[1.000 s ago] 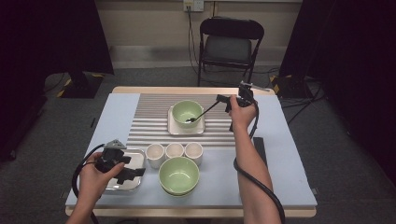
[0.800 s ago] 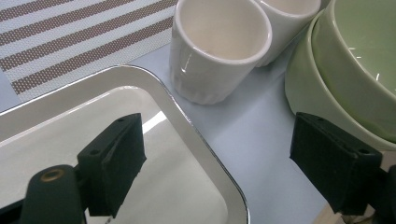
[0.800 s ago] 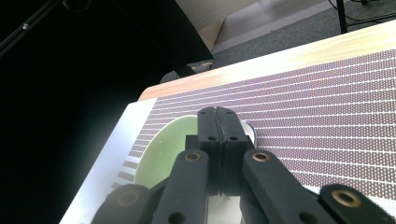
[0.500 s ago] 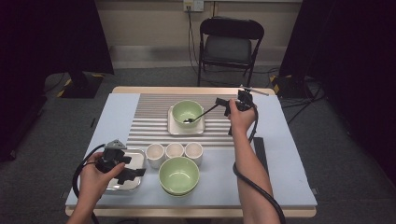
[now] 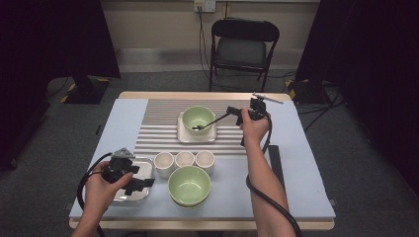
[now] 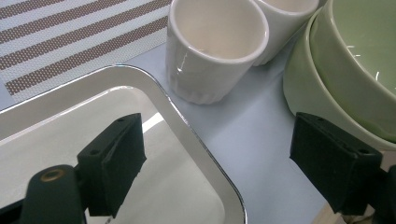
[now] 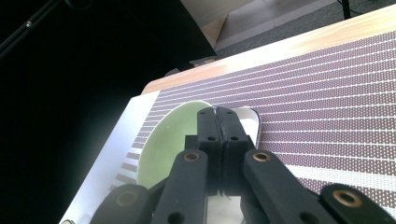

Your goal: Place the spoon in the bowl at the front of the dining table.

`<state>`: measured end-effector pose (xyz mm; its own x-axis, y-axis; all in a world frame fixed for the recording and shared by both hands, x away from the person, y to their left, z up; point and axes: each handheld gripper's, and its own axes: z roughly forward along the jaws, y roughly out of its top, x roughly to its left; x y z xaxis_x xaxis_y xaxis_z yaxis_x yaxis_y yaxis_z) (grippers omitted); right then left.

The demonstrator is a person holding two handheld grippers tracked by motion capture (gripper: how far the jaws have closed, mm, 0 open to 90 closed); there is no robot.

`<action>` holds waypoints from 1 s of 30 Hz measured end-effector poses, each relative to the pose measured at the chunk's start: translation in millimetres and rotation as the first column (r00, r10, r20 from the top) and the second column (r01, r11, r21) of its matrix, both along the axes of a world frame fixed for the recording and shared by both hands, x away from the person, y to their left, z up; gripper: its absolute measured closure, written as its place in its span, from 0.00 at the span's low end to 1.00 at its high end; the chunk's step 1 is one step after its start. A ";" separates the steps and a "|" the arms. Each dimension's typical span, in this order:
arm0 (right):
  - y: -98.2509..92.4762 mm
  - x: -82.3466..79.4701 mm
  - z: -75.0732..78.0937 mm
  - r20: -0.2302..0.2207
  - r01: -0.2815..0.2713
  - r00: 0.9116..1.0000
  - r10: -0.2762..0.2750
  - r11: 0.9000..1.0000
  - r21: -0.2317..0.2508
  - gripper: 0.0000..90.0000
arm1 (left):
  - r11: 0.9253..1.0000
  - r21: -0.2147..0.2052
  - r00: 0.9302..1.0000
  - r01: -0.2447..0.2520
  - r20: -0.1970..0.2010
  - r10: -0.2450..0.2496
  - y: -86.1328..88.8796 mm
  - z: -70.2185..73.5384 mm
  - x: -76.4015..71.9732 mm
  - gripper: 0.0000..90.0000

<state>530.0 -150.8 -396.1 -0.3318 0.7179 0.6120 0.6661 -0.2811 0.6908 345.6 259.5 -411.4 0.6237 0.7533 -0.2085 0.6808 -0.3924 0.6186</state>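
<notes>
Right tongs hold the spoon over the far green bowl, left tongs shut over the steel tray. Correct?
Not quite: the left tongs are open, jaws wide apart over the steel tray, as the left gripper view shows. The right tongs do hold the spoon at the far green bowl.

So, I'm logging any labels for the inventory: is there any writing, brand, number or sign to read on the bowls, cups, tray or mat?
None: no readable text in any view.
The green bowls, white cups, metal tray and striped mat are all unmarked.
</notes>
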 end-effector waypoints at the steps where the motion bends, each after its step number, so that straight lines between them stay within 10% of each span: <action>1: 0.8 0.3 -0.5 0.001 -0.002 1.000 0.002 1.000 -0.001 0.99 | 1.000 -0.001 1.000 -0.001 0.000 0.001 0.0 0.0 0.0 0.19; 30: 11.3 6.4 -10.4 -0.011 -0.004 1.000 0.003 1.000 -0.029 0.97 | 1.000 0.003 1.000 0.005 -0.004 -0.005 -0.7 -1.9 1.0 0.19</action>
<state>536.4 -139.5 -406.5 -0.3277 0.7343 0.5945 0.6747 -0.2586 0.6913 346.6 258.8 -413.2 0.6268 0.7505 -0.2093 0.6813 -0.3976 0.6147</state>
